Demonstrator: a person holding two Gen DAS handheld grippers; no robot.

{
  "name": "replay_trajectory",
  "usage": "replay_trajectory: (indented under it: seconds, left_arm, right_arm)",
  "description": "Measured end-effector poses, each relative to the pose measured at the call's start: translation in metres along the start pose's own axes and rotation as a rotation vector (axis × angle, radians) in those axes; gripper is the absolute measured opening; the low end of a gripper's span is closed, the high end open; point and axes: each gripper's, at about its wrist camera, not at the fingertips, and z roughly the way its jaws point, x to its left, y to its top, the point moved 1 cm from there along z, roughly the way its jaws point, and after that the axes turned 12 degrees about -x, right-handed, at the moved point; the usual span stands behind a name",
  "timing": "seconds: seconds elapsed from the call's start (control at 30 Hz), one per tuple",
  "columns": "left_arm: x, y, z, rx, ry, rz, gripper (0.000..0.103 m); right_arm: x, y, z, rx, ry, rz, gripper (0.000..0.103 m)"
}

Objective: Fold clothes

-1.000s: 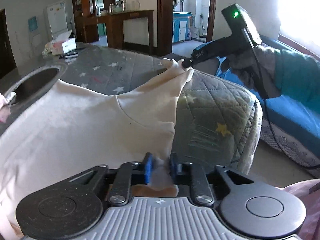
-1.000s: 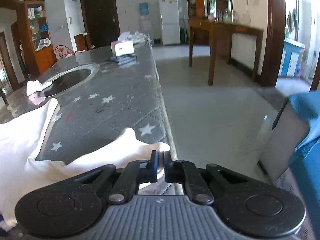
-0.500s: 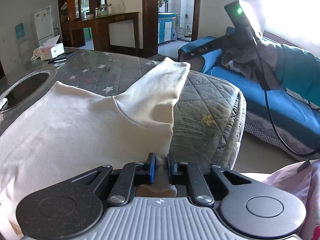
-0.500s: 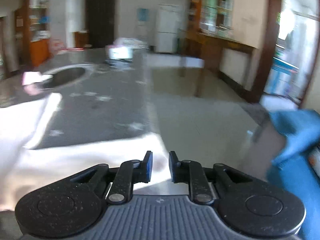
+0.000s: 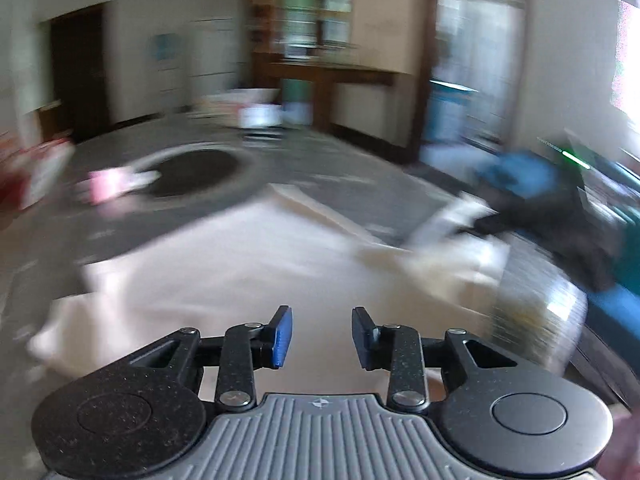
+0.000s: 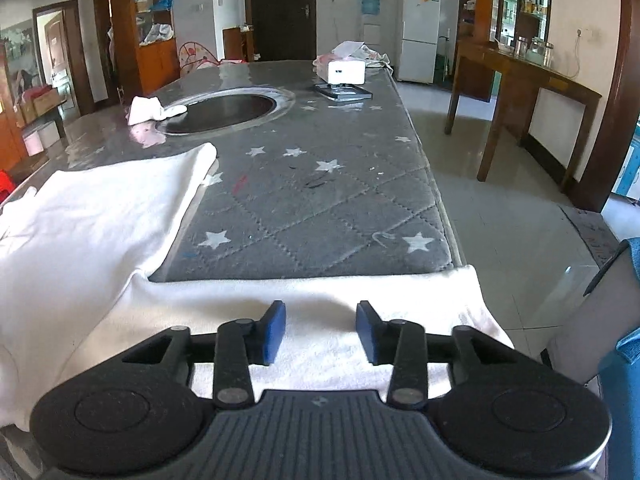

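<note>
A cream-white long-sleeved top (image 6: pixel 92 216) lies flat on the grey star-patterned quilted table cover (image 6: pixel 320 200). One sleeve (image 6: pixel 320 292) stretches across the near end to the table's right edge. My right gripper (image 6: pixel 321 330) is open and empty just above that sleeve. The left wrist view is motion-blurred. In it my left gripper (image 5: pixel 321 334) is open and empty over the top's body (image 5: pixel 224 264). The right gripper's dark body (image 5: pixel 560 208) shows at the far right by the sleeve end.
A round dark recess (image 6: pixel 224 110) sits in the table's far half with a pink-white cloth (image 6: pixel 150 110) at its rim. A white box (image 6: pixel 346 72) and tray stand at the far end. Tiled floor and a wooden side table (image 6: pixel 524 76) lie right. A blue sofa (image 6: pixel 624 360) is near right.
Both grippers have let go of the top and opened. The raised sleeve now lies flat across the table end. The left gripper has swung quickly, blurring its view.
</note>
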Motion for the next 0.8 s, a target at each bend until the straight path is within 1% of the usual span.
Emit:
replay_trajectory:
  seconds: [0.1,0.2,0.23,0.27,0.37,0.47,0.53,0.6,0.67,0.7,0.73,0.8]
  left_arm:
    - [0.048,0.002,0.003,-0.006,0.197,-0.094,0.036]
    - [0.088,-0.003,0.006,0.002,0.350,-0.148,0.037]
    - [0.101,-0.004,0.007,0.005,0.399,-0.164,0.040]
    - [0.112,-0.006,0.008,0.009,0.443,-0.177,0.045]
    - [0.140,-0.013,0.013,0.021,0.528,-0.205,0.051]
    - [0.156,-0.017,0.025,0.039,0.561,-0.233,0.051]
    - [0.161,-0.020,0.031,0.047,0.563,-0.240,0.051]
    - [0.164,-0.024,0.037,0.056,0.555,-0.248,0.048]
    - [0.165,-0.028,0.041,0.061,0.544,-0.259,0.035]
    - [0.166,-0.029,0.037,0.055,0.550,-0.268,0.028]
    - [0.167,-0.030,0.033,0.048,0.557,-0.277,0.013]
    - [0.168,-0.031,0.025,0.035,0.569,-0.295,0.010]
  right_arm:
    - [0.001,-0.002,0.000,0.002,-0.001,0.001,0.044]
    - [0.001,-0.002,0.000,0.002,-0.003,0.005,0.046]
    - [0.001,-0.002,0.000,0.002,-0.004,0.005,0.048]
    - [0.002,-0.002,0.000,0.002,-0.006,0.004,0.049]
    - [0.004,-0.002,0.001,0.002,-0.007,0.002,0.053]
    - [0.004,-0.002,0.002,0.002,-0.010,0.007,0.056]
    - [0.005,-0.002,0.003,0.001,-0.011,0.008,0.059]
    - [0.006,-0.002,0.003,-0.001,-0.014,0.008,0.060]
    - [0.007,-0.002,0.004,-0.001,-0.016,0.010,0.062]
    - [0.007,-0.002,0.004,-0.002,-0.017,0.010,0.062]
    - [0.007,-0.002,0.004,-0.002,-0.017,0.011,0.063]
    - [0.007,-0.002,0.004,-0.001,-0.018,0.011,0.063]
